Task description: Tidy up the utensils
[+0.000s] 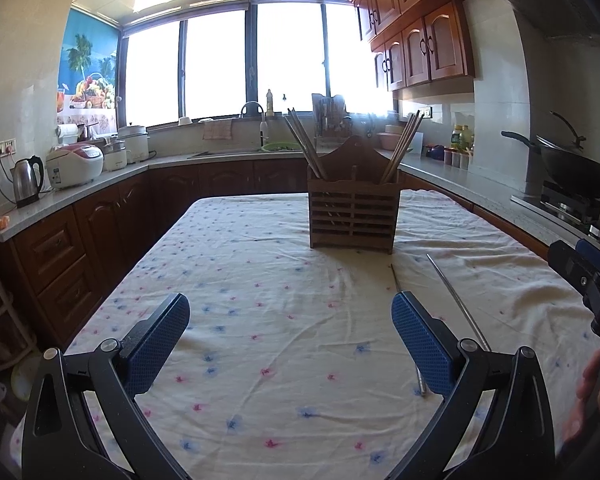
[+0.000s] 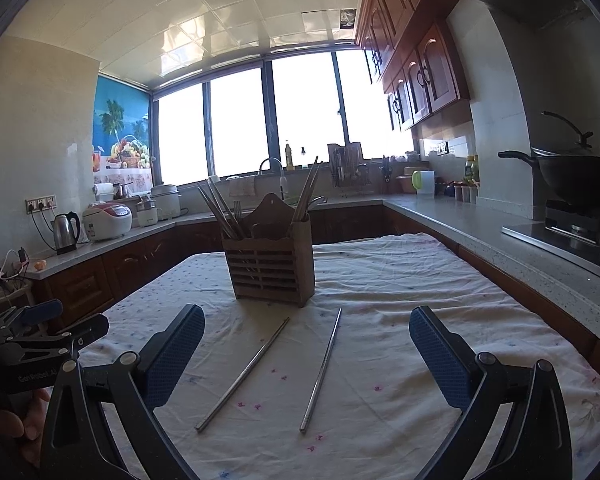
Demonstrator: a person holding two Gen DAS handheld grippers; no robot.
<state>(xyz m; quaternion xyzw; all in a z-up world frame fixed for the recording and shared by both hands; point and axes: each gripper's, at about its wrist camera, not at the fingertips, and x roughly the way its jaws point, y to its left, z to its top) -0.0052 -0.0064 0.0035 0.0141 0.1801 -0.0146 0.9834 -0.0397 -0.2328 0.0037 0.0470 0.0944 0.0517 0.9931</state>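
A slatted wooden utensil holder [image 1: 354, 210] [image 2: 270, 268] stands upright on the cloth-covered table, with wooden chopsticks [image 1: 306, 146] [image 2: 220, 210] leaning out of both ends. Two metal chopsticks lie loose on the cloth in front of it: the left one [image 2: 242, 376] and the right one [image 2: 322, 370], tips toward the holder. In the left wrist view the same pair shows as one [image 1: 458, 302] to the right of my fingers and another [image 1: 396, 278] partly hidden by my right finger. My left gripper [image 1: 290, 344] is open over bare cloth. My right gripper [image 2: 306, 360] is open, straddling both metal chopsticks above them.
The table [image 1: 260, 280] wears a white cloth with small flowers. Counters run round it: a kettle [image 1: 26, 180] and rice cooker [image 1: 74, 164] at left, a sink [image 1: 228, 152] under the window, a wok [image 2: 580, 178] on the stove at right. A hand [image 1: 592, 396] holds the other gripper.
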